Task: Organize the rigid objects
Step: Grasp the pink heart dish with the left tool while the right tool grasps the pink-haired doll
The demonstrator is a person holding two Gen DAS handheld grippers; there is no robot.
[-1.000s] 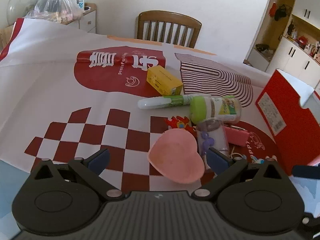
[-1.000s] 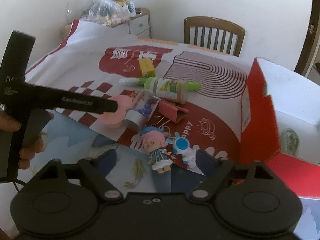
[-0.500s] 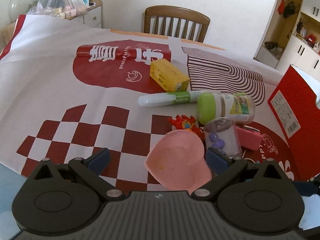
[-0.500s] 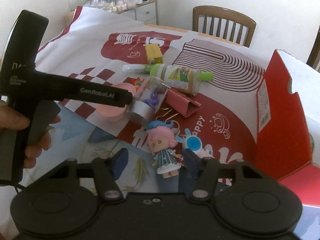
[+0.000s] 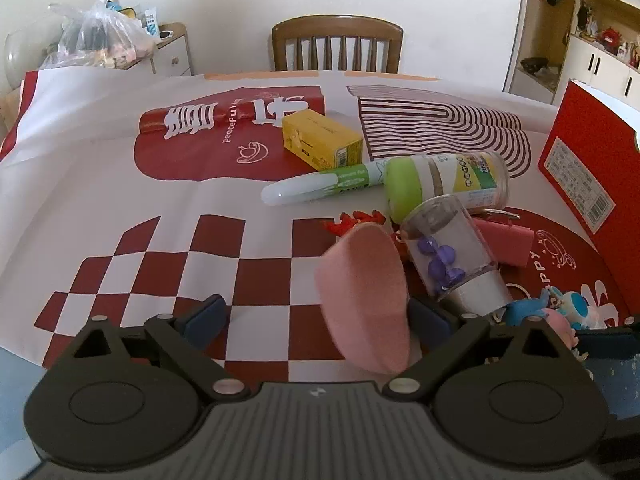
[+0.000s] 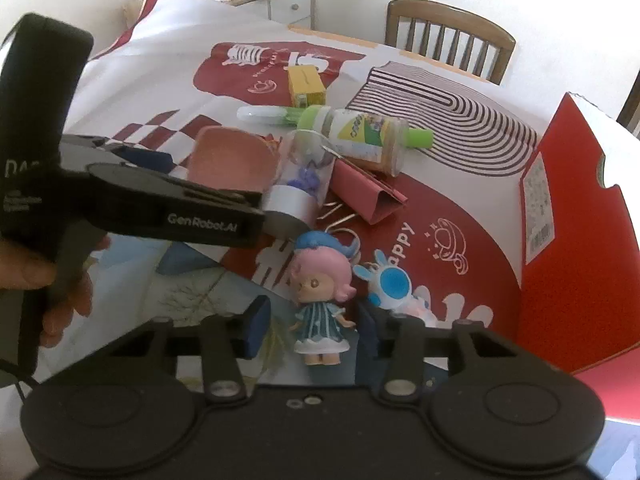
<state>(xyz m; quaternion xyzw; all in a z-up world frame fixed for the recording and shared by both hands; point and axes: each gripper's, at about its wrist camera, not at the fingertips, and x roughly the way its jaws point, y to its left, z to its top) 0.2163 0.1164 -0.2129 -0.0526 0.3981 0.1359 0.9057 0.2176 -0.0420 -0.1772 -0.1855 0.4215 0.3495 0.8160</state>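
Right gripper [image 6: 310,328] angled down over the small pink-haired doll in a teal striped dress [image 6: 320,304], jaws just narrowed to either side of it, blue pads [image 6: 256,326] close beside but not visibly pressing. Doll lying on its back, long axis running straight out from the gripper, head at the far end, feet nearest the camera. Just right of it, a white-and-blue bunny figure [image 6: 386,286]. Left gripper [image 5: 320,316] spread wide, pink bowl-shaped dish [image 5: 366,300] tilted on edge between the pads, against the right one. Beyond it, clear plastic tube of purple pins [image 5: 452,256], long axis slanting away to the upper left.
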